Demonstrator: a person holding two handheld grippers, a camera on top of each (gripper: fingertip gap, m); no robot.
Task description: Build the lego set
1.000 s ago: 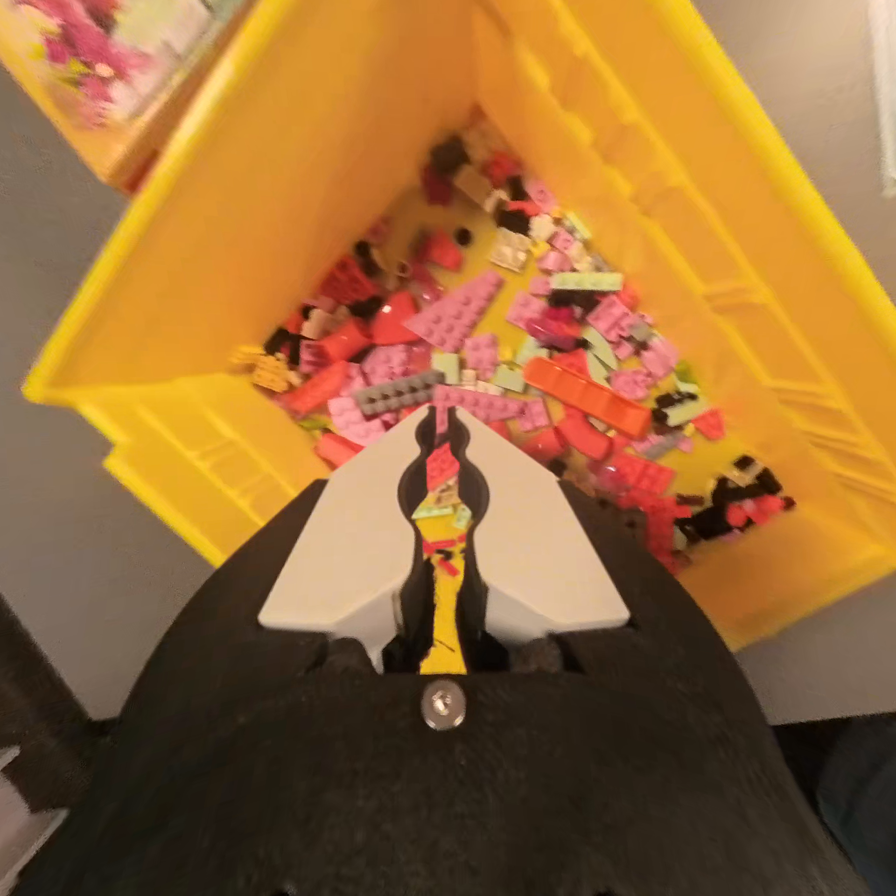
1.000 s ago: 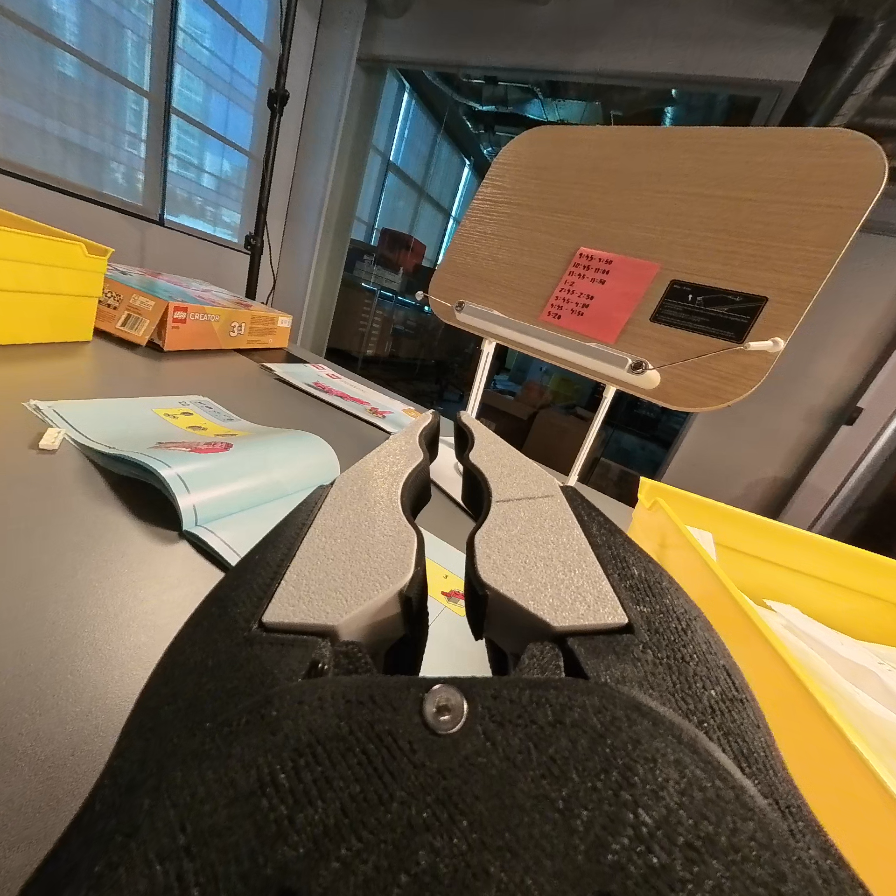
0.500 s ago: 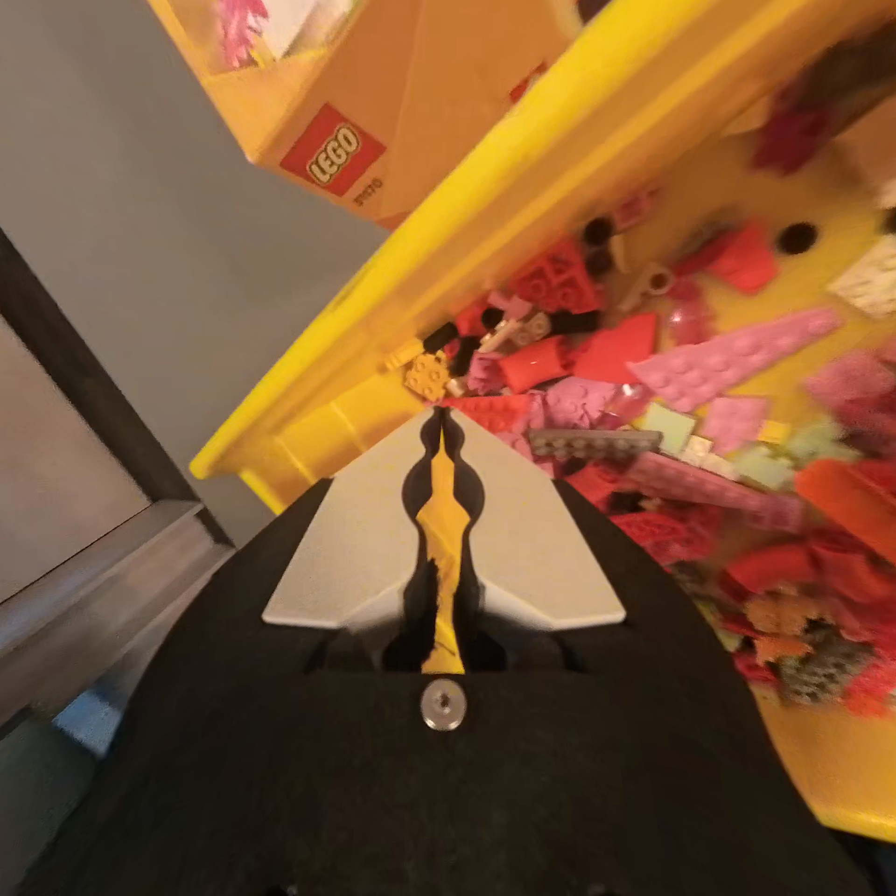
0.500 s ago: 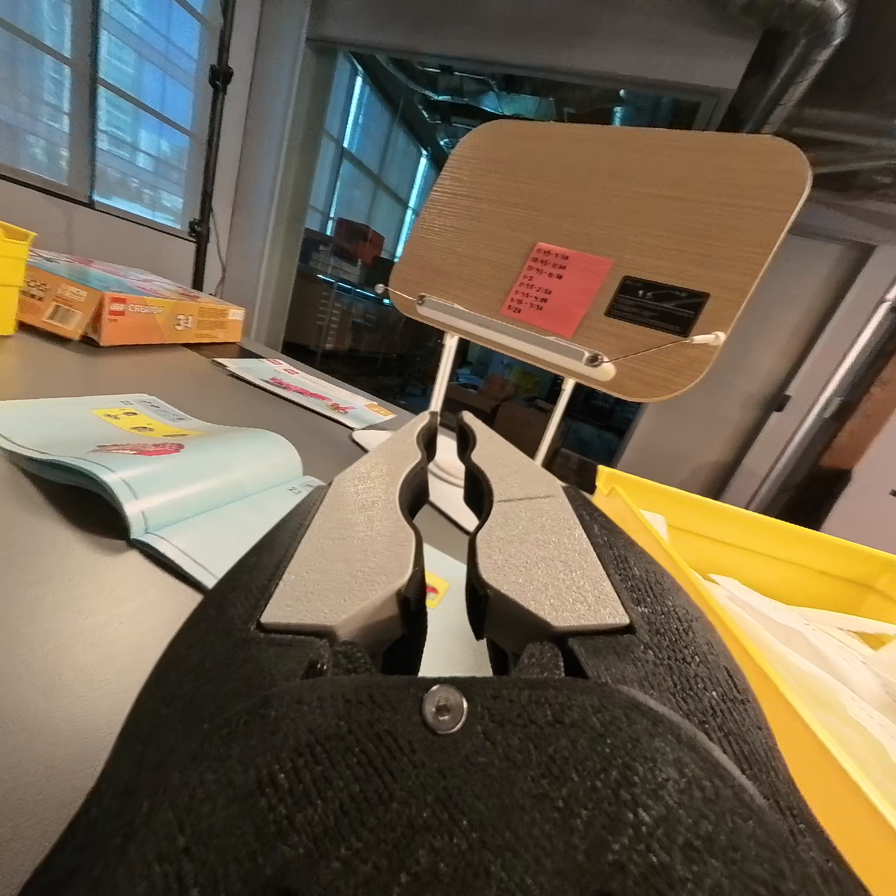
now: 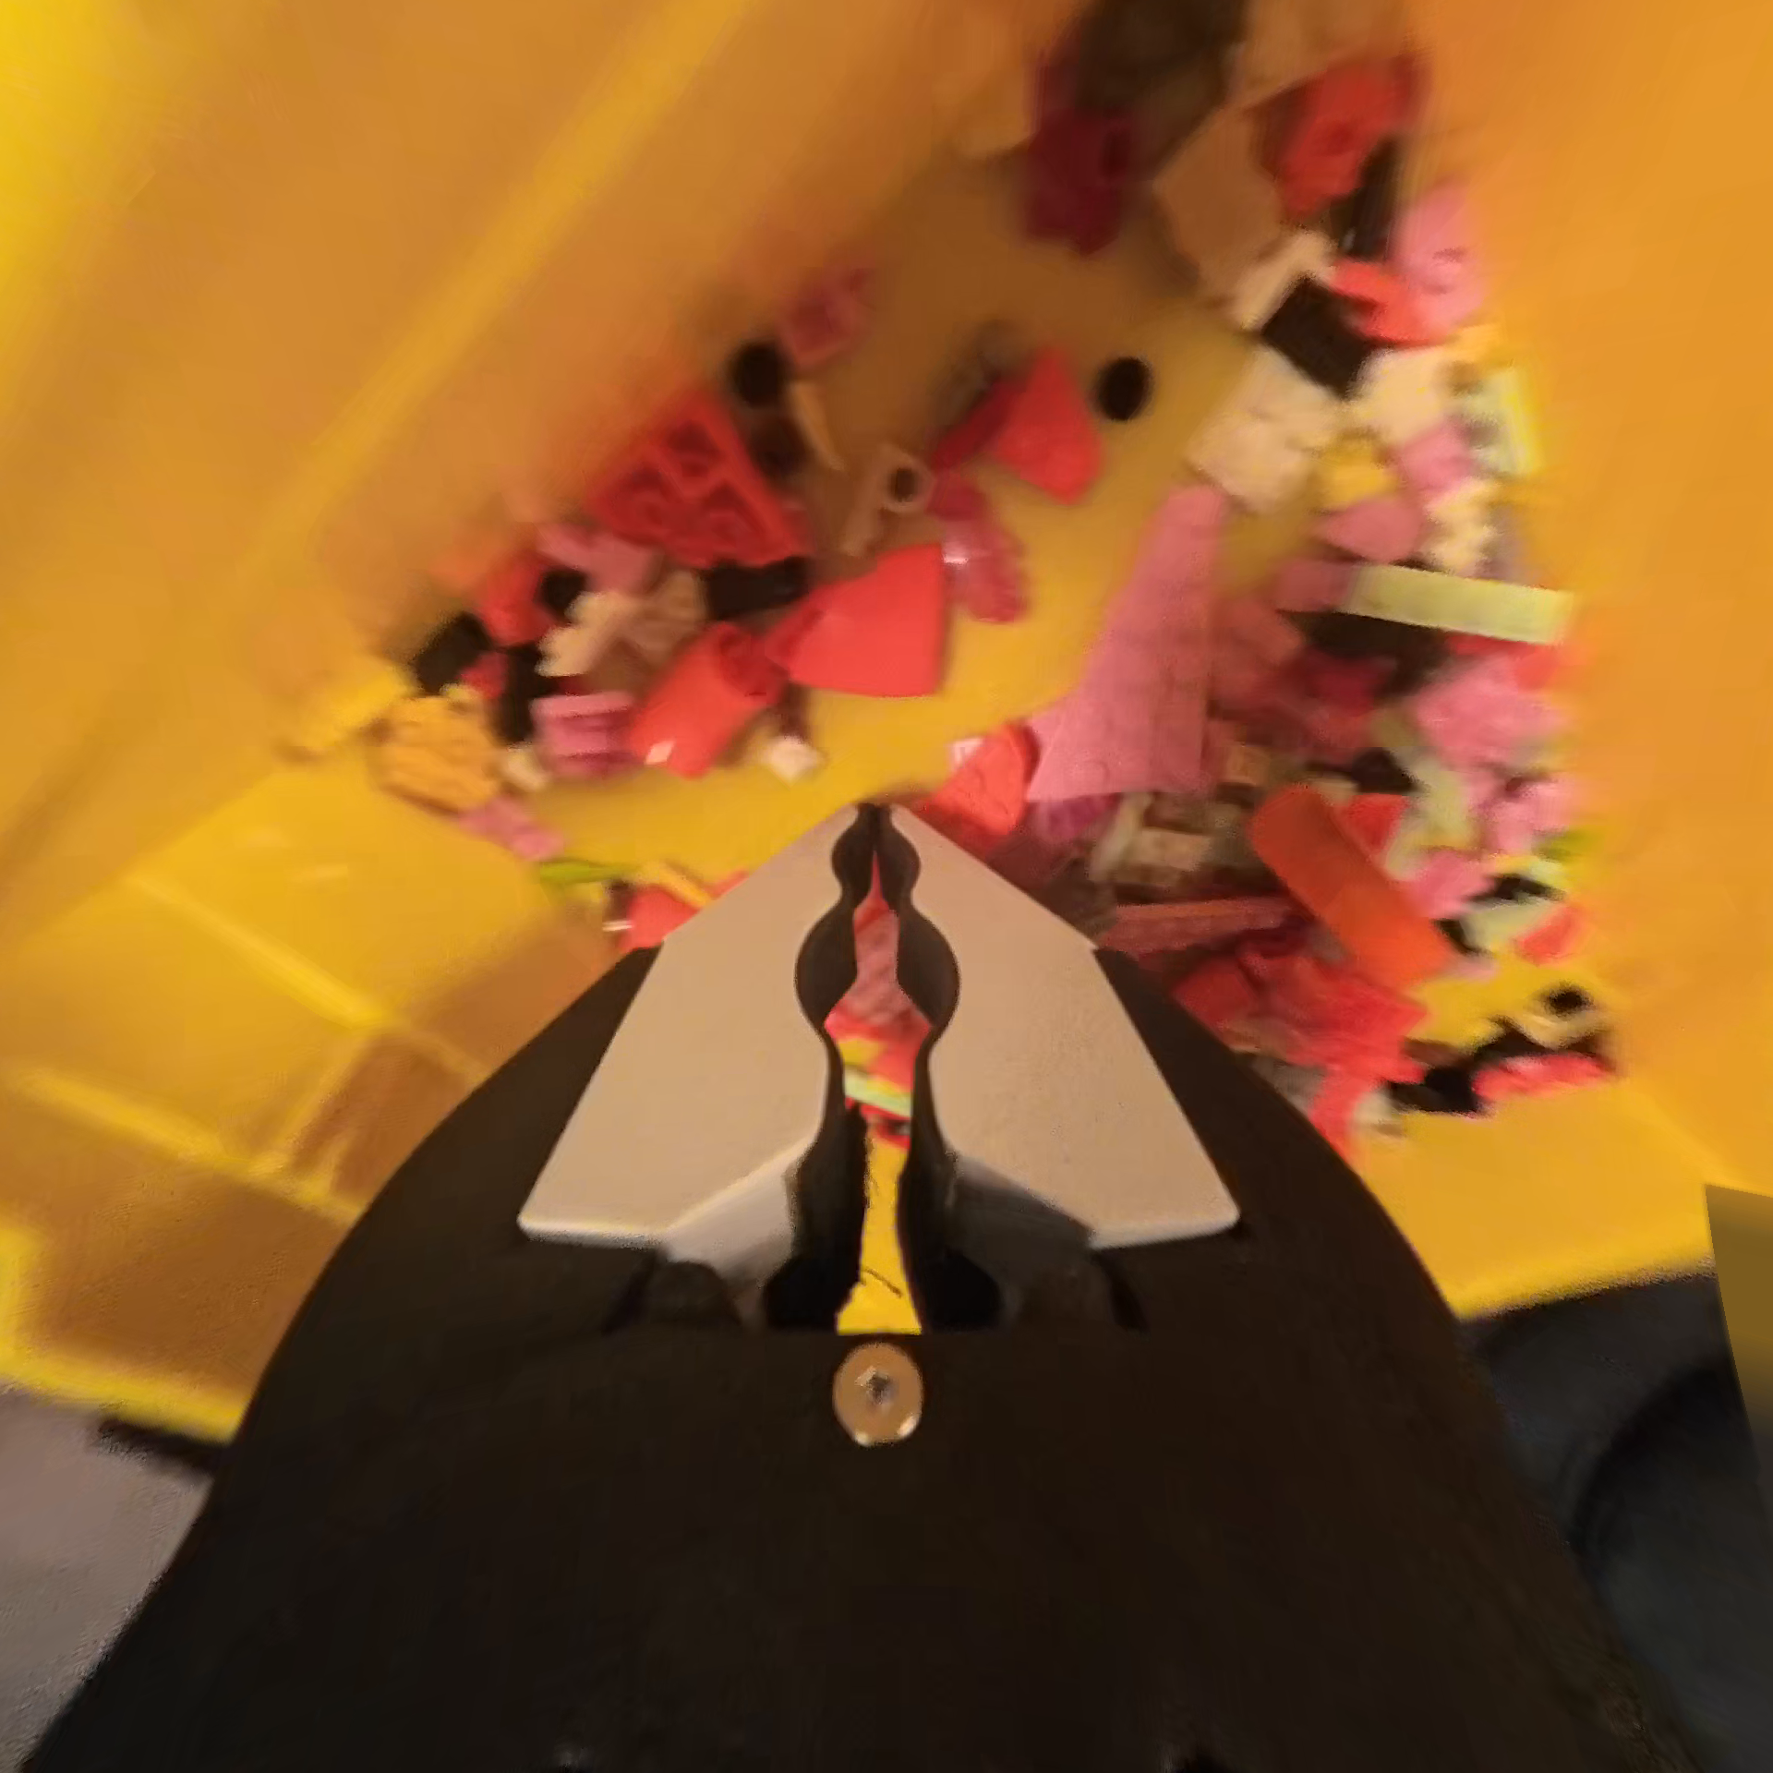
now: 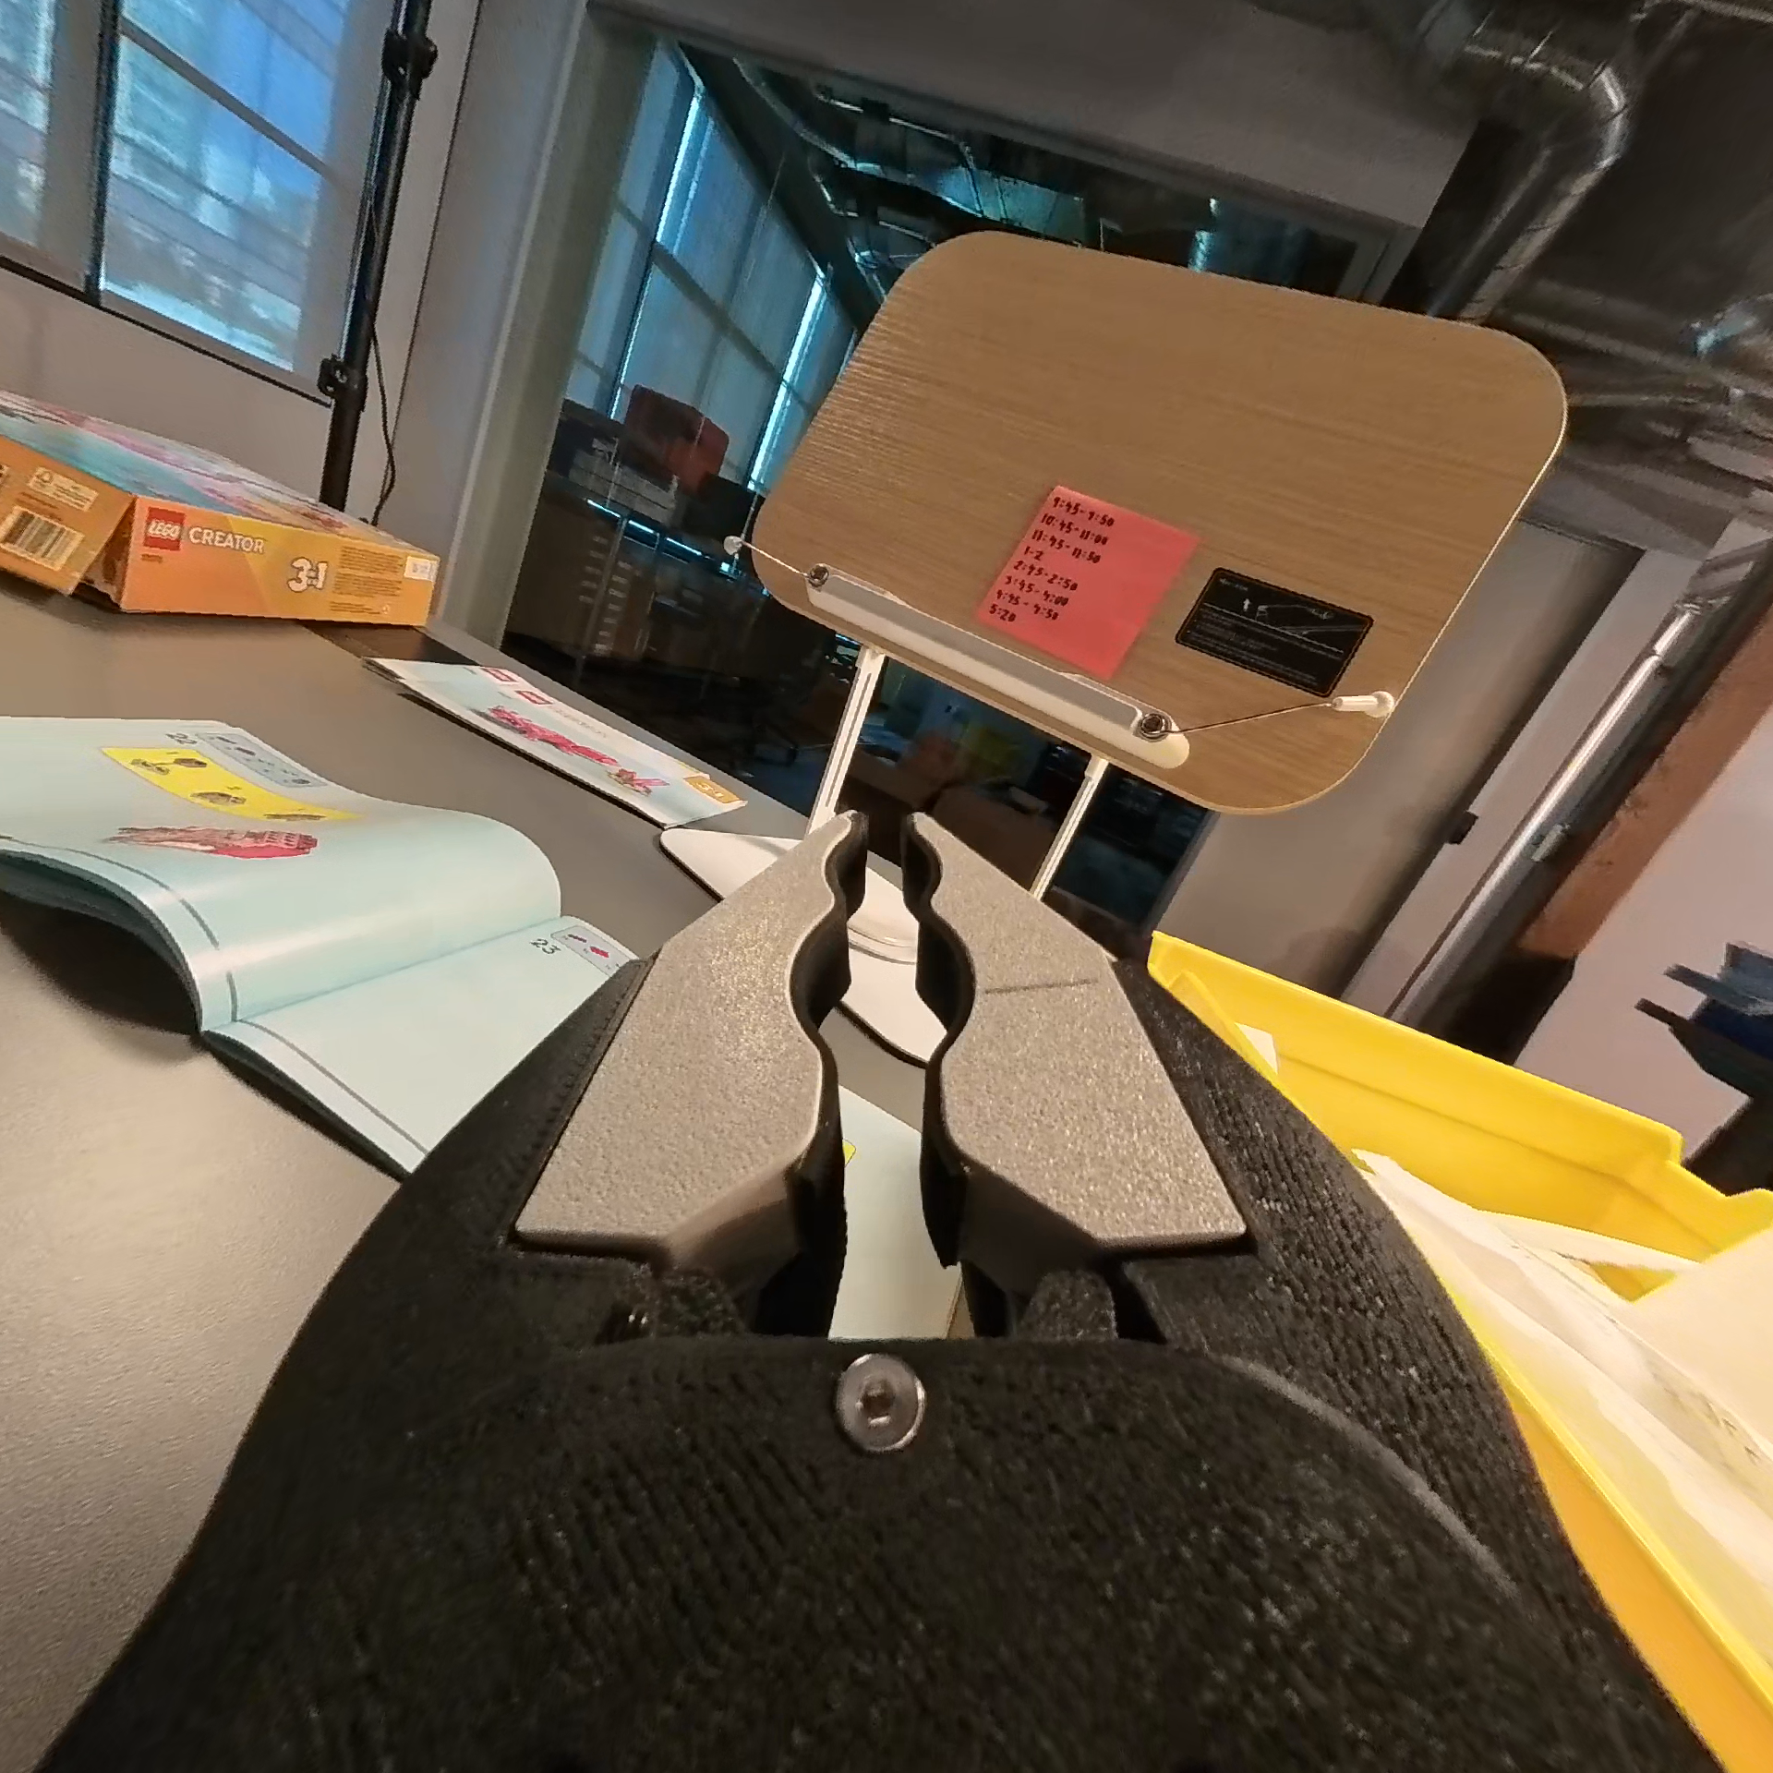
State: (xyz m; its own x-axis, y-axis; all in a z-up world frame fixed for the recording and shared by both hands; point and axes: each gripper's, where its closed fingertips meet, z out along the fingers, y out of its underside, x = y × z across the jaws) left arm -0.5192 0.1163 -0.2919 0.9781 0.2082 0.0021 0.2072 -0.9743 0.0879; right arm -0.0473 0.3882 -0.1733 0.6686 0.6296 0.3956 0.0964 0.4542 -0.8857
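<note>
Hovering inside a yellow bin point(image 5: 288, 403) above a blurred heap of red, pink and black toy bricks point(image 5: 863, 633), the left tool point(image 5: 873, 815) has its tips pressed together on nothing. The right tool point(image 6: 881, 827), slightly parted and bare, hangs over the dark surface point(image 6: 144, 1199) beside an open instruction booklet point(image 6: 317, 921), pointing at a wooden book stand point(image 6: 1151, 499).

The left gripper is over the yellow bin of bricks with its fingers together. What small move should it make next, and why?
Probably open the fingers first. The left gripper sits above the bricks in the yellow bin, its tips meet and nothing shows between them, so it cannot take a brick as it is. The view is blurred, so steadying before lowering also seems wise.
</note>
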